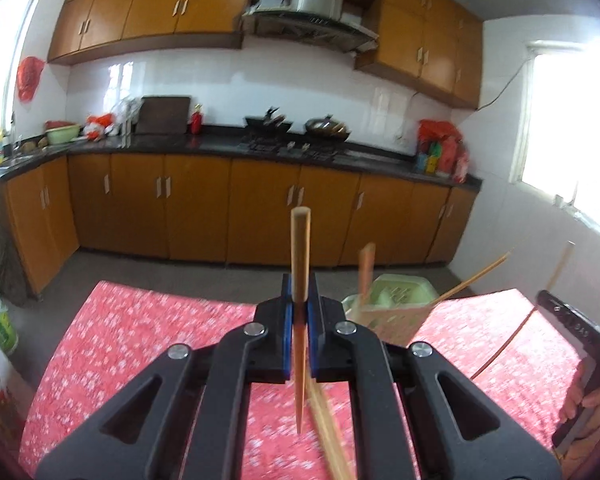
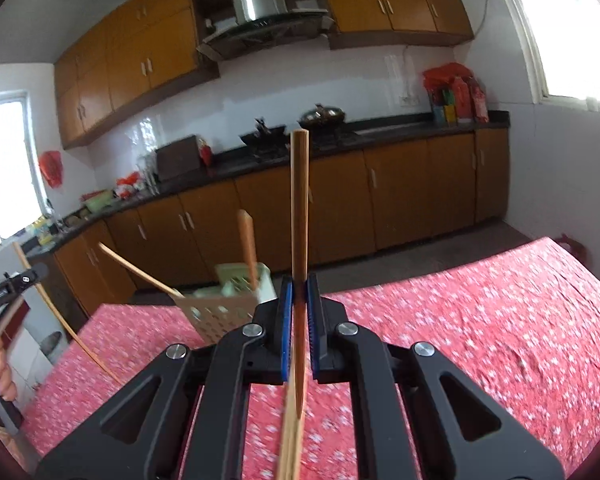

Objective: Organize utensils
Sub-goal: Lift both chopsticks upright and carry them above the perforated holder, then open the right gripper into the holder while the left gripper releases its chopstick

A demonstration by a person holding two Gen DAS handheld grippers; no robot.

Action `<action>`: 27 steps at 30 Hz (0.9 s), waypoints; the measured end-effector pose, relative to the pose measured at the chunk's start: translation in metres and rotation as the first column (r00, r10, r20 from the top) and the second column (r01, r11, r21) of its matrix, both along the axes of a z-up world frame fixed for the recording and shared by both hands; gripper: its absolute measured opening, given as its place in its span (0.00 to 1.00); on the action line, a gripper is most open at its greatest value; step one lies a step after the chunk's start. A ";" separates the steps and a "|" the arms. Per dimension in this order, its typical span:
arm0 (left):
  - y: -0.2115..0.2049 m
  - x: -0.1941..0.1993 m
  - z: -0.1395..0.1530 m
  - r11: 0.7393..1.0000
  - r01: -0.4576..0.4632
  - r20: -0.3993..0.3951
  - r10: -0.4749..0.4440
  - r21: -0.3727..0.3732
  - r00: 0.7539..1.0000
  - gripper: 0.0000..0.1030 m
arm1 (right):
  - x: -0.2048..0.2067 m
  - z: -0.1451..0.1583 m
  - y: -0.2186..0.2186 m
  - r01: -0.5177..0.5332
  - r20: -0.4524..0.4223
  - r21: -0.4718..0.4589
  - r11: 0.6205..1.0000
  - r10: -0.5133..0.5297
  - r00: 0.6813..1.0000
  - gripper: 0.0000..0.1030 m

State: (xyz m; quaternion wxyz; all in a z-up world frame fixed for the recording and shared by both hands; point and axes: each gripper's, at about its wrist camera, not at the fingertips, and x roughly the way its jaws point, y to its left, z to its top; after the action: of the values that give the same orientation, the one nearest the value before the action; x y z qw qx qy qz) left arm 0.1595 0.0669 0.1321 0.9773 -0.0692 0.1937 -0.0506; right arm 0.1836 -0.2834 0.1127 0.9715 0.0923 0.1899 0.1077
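left gripper (image 1: pixel 300 312): closed on one wooden chopstick (image 1: pixel 300 264), clamped near mid-length between the blue pads; blunt end is carried upward, tapered tip hangs below the jaws.
right gripper (image 2: pixel 299 312): likewise closed on a second chopstick (image 2: pixel 300 208), held upright in the same manner.
holder (image 2: pixel 228 308): pale green and beige perforated utensil basket, stood on the red floral tablecloth (image 2: pixel 480 320) between the two grippers; a chopstick (image 2: pixel 247 240) and a thin stick (image 2: pixel 136 270) are already lodged in it, leaning outward.
loose stock: further chopsticks (image 1: pixel 326 424) are seen blurred on the cloth under the left gripper; count cannot be told.
risk, slip: a narrow round shaft is gripped at one point only, so it is judged liable to pivot or slide out if swung fast.
risk, collision: both sticks are aimed at one small opening; the tips may be knocked together or caught on the leaning sticks.
risk, tipping: the light basket is judged easily toppled if its rim is struck on the way in.
risk, miss: a tilted tip may be landed outside the rim.
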 end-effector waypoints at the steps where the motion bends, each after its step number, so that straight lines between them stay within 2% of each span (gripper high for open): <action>1: -0.004 0.001 0.007 1.000 0.010 0.015 -0.010 -0.007 1.000 0.07 | -0.001 0.007 0.003 -0.012 0.018 0.005 1.000 0.011 1.000 0.08; 5: -0.027 0.013 0.036 1.000 0.026 0.090 -0.025 -0.008 0.996 0.07 | 0.002 0.038 0.019 -0.059 0.116 0.034 0.998 0.055 0.992 0.08; 9: -0.052 0.036 0.065 0.999 0.027 0.172 -0.021 -0.030 0.985 0.07 | 0.013 0.060 0.032 -0.048 0.216 0.044 0.998 0.038 0.976 0.07; 12: -0.063 0.054 0.077 0.999 0.006 0.220 0.005 -0.048 0.975 0.07 | 0.034 0.065 0.042 -0.012 0.263 0.052 0.999 -0.002 0.965 0.08; 16: -0.078 0.077 0.078 0.998 -0.046 0.293 0.057 -0.044 0.954 0.07 | 0.061 0.055 0.051 0.019 0.265 0.039 0.999 -0.029 0.964 0.08; 20: -0.085 0.105 0.055 0.996 -0.052 0.270 0.069 -0.070 0.960 0.07 | 0.083 0.030 0.055 0.027 0.204 0.033 0.999 -0.033 0.978 0.08; 25: -0.082 0.127 0.025 0.995 -0.056 0.181 0.070 -0.082 0.981 0.08 | 0.086 0.013 0.056 0.012 0.145 0.034 0.999 -0.017 0.989 0.08; 27: -0.076 0.129 0.018 0.994 -0.062 0.153 0.075 -0.090 0.985 0.14 | 0.084 0.013 0.055 0.017 0.140 0.024 1.000 -0.020 0.990 0.10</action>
State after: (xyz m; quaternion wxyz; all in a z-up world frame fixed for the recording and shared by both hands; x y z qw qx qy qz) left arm 0.2886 -0.0095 0.1499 0.9868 -0.1130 0.1120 -0.0303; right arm 0.2672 -0.2281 0.1255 0.9823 0.0973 0.1189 0.1070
